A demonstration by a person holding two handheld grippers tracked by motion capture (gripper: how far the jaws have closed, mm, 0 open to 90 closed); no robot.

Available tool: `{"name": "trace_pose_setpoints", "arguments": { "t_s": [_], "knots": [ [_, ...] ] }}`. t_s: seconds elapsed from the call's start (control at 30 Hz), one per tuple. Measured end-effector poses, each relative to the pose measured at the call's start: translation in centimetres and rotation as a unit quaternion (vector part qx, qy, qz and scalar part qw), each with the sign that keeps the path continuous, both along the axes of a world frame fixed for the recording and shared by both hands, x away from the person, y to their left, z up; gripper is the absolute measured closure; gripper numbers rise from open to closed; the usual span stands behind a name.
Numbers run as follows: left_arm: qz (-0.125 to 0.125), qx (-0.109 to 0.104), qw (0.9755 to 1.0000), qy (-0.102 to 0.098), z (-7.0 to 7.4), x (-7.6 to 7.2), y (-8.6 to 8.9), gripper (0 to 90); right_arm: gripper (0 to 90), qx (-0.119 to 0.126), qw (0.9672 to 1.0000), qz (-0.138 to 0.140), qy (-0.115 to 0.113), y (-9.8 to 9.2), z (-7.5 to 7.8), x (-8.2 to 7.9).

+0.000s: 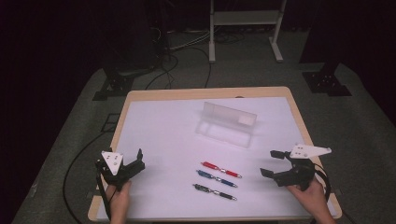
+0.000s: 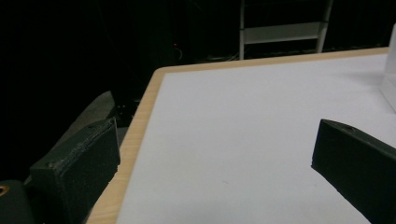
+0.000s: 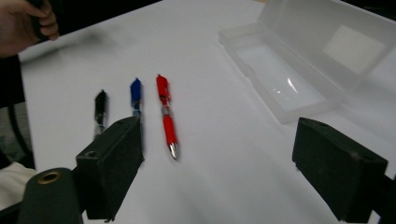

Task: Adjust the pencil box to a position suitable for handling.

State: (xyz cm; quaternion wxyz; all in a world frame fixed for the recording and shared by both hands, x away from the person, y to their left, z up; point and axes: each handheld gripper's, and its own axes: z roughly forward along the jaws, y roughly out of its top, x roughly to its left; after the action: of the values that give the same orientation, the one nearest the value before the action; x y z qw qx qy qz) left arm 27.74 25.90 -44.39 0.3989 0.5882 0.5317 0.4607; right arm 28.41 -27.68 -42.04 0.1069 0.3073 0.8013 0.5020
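While both grippers hang over the near end of the table (image 1: 140, 95) with nothing in them, it looks to me like the job hasn't really started: three pens lie side by side on the white top, the red pen (image 1: 221, 169) farthest from the person, the blue pen (image 1: 216, 178) in the middle and the black pen (image 1: 214, 192) nearest, and the clear pencil case (image 1: 227, 123) sits open and empty a bit beyond them, well apart from all three. My guess is the pens go into that case, so all of it is left to do. The right gripper (image 1: 272, 163) has its jaws spread wide and points at the pens from the right side, closest to the red one but not touching it. The left gripper (image 1: 138, 159) is also released, jaws wide over bare table near the left edge. Hard to make out: the case is so see-through that its lid and tray blur together from above, and the left gripper view cuts it off at the right edge.
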Motion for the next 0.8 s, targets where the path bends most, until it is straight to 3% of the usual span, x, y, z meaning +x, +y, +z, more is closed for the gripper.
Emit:
{"name": "trace_pose_setpoints", "arguments": {
  "t_s": [0.27, 0.33, 0.53, 0.8],
  "knots": [
    [0.009, 0.003, 1.0, 0.002, 0.1, -0.1, 0.4, 0.3, 16.0, -0.024, 0.999, 0.024, -0.031, 3.1, 1.7, 1.0],
    [0.009, 0.002, 1.0, 0.002, 0.0, -0.1, 0.4, 0.3, 16.0, -0.023, 0.9989, 0.034, -0.023, 3.9, 1.7, 1.3],
    [0.003, 0.004, 1.0, -0.002, 0.1, -0.1, 0.0, 0.4, 19.3, -0.049, 0.9965, 0.066, -0.015, 6.9, 1.5, 2.1],
    [0.005, 0.002, 1.0, 0.001, 0.0, 0.0, 0.2, 0.4, 25.3, -0.065, 0.9939, 0.088, -0.014, 9.5, 0.5, 3.7]
  ]
}}
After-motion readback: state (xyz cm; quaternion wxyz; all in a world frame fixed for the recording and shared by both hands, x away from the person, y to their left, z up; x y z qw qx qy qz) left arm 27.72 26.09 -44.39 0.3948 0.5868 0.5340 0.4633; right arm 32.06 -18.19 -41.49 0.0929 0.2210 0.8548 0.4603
